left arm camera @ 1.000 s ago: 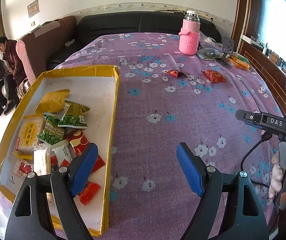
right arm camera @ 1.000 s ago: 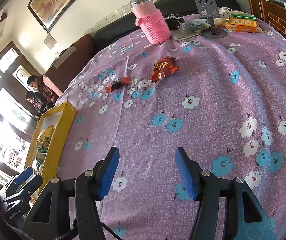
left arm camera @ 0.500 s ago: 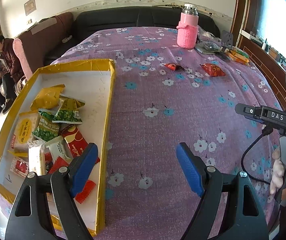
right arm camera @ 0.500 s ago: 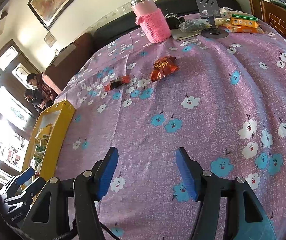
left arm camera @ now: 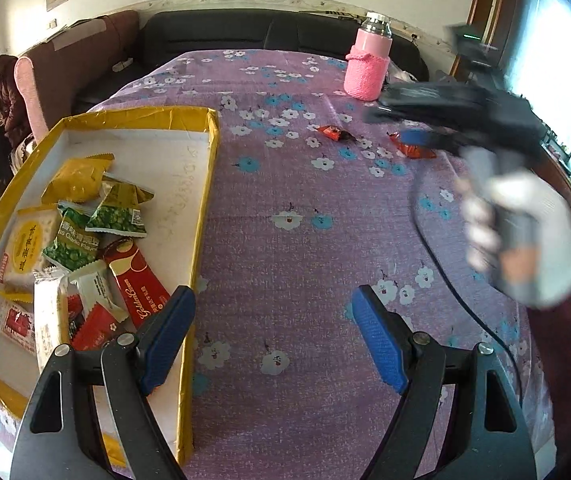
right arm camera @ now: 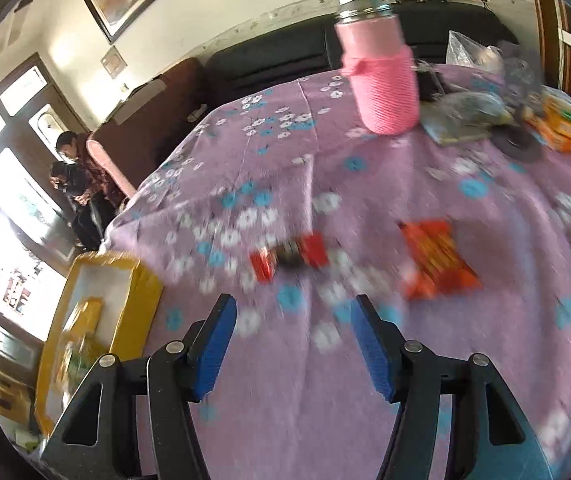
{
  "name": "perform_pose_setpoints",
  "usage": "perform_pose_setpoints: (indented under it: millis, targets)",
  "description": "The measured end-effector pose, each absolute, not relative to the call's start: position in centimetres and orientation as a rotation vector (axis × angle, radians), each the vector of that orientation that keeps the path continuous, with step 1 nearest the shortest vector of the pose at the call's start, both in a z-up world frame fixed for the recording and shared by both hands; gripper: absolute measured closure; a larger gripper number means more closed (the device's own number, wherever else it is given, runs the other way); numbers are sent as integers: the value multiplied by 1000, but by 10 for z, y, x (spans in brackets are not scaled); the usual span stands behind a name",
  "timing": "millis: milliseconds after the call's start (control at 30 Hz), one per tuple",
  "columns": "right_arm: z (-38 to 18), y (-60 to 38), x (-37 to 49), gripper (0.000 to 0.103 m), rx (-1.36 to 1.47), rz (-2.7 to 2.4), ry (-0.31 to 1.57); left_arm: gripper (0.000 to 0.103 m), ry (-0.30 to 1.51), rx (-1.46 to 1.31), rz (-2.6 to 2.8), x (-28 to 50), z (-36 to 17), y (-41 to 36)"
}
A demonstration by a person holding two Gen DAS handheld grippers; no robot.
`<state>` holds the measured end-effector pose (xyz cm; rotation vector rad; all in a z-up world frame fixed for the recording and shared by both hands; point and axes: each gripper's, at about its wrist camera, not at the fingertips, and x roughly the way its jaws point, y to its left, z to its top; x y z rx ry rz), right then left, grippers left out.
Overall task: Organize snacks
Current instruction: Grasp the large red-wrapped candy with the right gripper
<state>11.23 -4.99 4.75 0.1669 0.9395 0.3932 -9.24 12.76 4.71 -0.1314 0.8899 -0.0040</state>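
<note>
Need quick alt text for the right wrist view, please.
The right gripper, jaws open and empty, points at two loose snacks on the purple floral cloth: a small red candy and an orange-red packet. Beyond stands a pink bottle; image blurred.

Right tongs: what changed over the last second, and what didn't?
The right tongs swept forward over the tablecloth toward the two red snack packets, jaws open and empty. The left tongs stayed open beside the tray; nothing was grasped.

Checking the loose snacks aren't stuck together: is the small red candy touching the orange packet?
Apart. The right wrist view shows the candy and the packet with bare tablecloth between them.
</note>
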Motion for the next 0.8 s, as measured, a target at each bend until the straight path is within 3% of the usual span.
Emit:
perform_pose_setpoints:
  millis: [233,267,367,533,600,667,733,800]
  targets:
    - [16,0,173,49,110,266,988,22,899,-155,-21,-90,42,138]
    - [9,6,179,55,80,250,1014,22,904,-160,-20,-89,41,140]
    - [6,19,174,90,-59,210,998,22,909,-182,-15,-88,38,147]
    - [6,11,131,92,-130,310,1050,22,904,-222,-25,-90,39,155]
    - [6,4,112,88,-128,384,1099,22,907,-235,-38,-89,38,154]
    - [16,-11,95,90,-56,508,1138,22,907,-239,-49,-91,39,153]
    - [38,-38,89,80,17,517,1053,22,900,-239,-59,-93,40,151]
    - [58,-67,92,36,28,414,938,22,896,-229,-62,-94,41,146]
